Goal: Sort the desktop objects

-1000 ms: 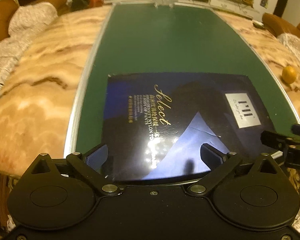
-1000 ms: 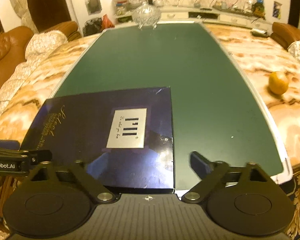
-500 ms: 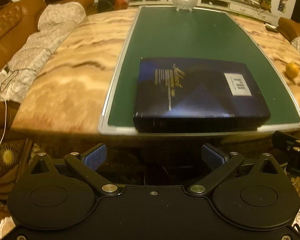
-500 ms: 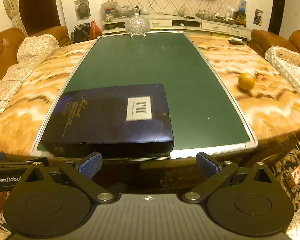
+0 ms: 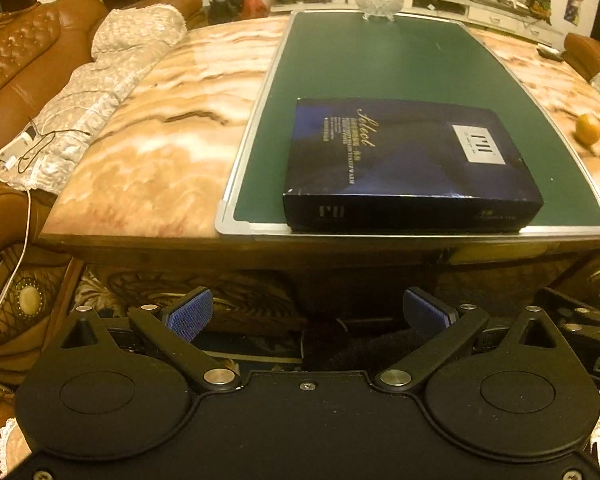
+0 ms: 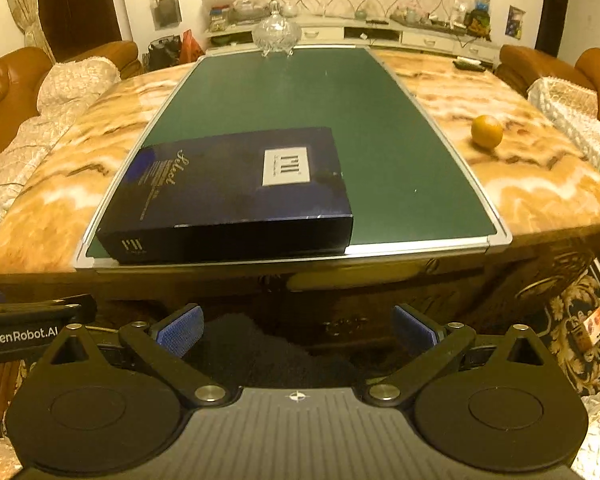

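Note:
A flat dark blue box [image 5: 408, 160] with gold lettering and a white label lies at the near end of a green board [image 5: 380, 64] on the marble table. It also shows in the right wrist view [image 6: 228, 192]. My left gripper [image 5: 308, 316] is open and empty, held off the table's near edge, below the box. My right gripper [image 6: 296, 330] is open and empty too, beside the left one, also in front of the table edge. An orange [image 6: 486, 131] sits on the marble to the right of the board; it also shows in the left wrist view [image 5: 588, 129].
A glass lidded dish [image 6: 276, 36] stands at the far end of the board. Brown sofas with pale covers [image 5: 80, 92] flank the table. A remote [image 6: 466, 65] lies at the far right. A patterned carpet [image 6: 580, 320] lies below.
Both grippers have pulled back from over the box to in front of and below the table edge. The box stays flat on the board.

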A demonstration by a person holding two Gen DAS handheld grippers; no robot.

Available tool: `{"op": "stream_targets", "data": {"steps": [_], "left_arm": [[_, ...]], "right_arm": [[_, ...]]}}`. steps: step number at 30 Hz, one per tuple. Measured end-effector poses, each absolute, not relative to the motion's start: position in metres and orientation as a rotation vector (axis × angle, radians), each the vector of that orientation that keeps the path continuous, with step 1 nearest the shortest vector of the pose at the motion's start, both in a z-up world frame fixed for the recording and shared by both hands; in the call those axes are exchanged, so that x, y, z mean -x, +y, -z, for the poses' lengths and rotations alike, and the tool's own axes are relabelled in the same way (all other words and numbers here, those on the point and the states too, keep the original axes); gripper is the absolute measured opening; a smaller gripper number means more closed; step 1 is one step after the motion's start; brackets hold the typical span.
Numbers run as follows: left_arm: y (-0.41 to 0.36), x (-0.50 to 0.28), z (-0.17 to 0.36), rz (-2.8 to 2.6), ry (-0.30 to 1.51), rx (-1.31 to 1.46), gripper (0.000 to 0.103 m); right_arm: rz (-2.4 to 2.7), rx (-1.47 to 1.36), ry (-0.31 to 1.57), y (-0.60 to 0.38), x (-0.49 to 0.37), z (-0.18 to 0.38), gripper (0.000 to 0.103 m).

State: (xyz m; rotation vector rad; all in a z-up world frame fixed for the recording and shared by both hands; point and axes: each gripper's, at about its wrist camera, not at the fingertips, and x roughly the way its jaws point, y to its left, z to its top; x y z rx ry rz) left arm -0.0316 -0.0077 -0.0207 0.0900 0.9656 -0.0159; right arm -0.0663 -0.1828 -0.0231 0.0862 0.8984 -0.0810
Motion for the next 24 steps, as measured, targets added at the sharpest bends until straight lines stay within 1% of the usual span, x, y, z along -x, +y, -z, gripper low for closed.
{"op": "stream_targets", "data": {"steps": [11,24], "left_arm": [[-0.009,0.039,0.008,0.007,0.930,-0.097,0.103],[-0.004,0.041,0.006,-0.006,0.929,-0.106,0.103]], "right_arm": [[0.064,-0.081,0.898,-0.175,0.074,0.012,0.103],[0.055,-0.083,0.905,-0.170,0.073,0.008,0.103]]}}
